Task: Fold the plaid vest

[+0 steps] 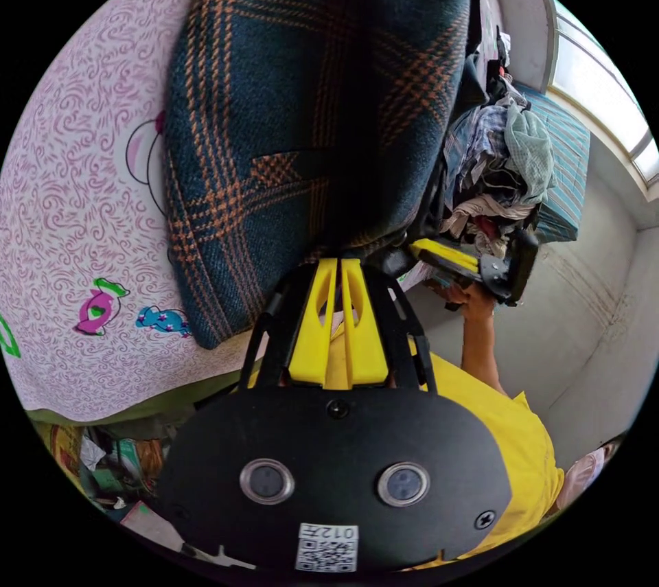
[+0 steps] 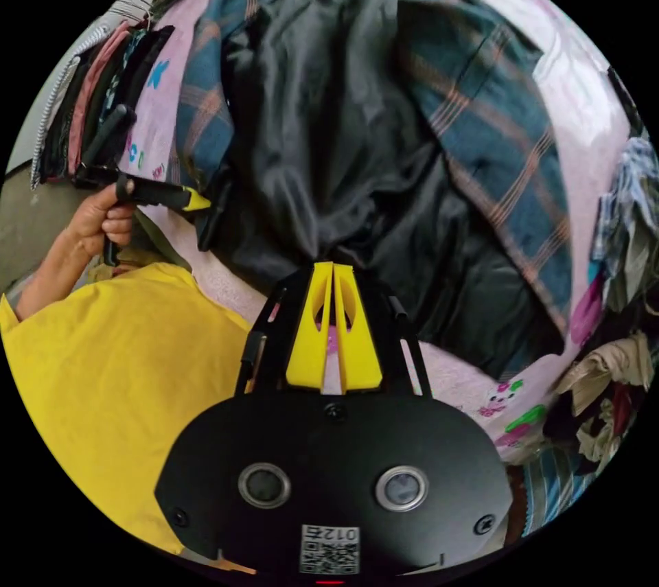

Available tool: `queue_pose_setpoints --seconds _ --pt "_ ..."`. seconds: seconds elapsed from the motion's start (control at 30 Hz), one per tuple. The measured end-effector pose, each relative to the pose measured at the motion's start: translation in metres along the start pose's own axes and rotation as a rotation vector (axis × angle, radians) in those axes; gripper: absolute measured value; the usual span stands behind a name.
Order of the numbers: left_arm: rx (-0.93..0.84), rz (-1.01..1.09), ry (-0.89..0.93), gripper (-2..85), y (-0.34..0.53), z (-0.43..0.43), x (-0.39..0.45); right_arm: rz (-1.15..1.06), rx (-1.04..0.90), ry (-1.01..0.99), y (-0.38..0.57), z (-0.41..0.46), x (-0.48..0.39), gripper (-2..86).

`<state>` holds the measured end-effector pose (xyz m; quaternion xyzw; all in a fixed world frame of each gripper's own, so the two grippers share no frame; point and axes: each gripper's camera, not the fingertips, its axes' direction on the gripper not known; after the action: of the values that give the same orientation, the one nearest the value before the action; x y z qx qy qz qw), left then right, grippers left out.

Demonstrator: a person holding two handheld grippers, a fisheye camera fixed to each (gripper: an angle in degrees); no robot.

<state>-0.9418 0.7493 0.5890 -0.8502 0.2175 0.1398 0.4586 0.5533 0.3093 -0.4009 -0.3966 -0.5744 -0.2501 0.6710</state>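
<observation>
Slippage is the risk: both tools, left tool (image 1: 341, 262) and right tool (image 2: 333, 266), pinch the plaid vest (image 2: 384, 154) thinly above the bed (image 1: 75, 202); its smooth lining may slide free.

Both views look close along their own jaws onto the plaid vest (image 1: 309, 120) from seemingly opposite edges.

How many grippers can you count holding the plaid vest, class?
2. The left gripper holds the vest at its near edge; the right gripper pinches the vest's dark lining. Each also appears in the other's view.
</observation>
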Motion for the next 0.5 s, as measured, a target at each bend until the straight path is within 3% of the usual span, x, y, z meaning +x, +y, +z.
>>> queue_pose_setpoints --seconds 0.1,0.23,0.5 --pt "-0.001 0.000 0.003 0.5 -0.001 0.005 -0.002 -0.029 0.223 0.031 -0.012 -0.059 0.001 0.5" --pt "-0.010 -0.001 -0.001 0.5 -0.001 0.012 -0.003 0.003 0.546 -0.148 -0.052 -0.126 0.019 2.5" --pt "-0.042 0.012 -0.056 0.5 0.001 0.031 0.007 0.164 0.614 -0.400 -0.169 -0.136 0.058 8.4"
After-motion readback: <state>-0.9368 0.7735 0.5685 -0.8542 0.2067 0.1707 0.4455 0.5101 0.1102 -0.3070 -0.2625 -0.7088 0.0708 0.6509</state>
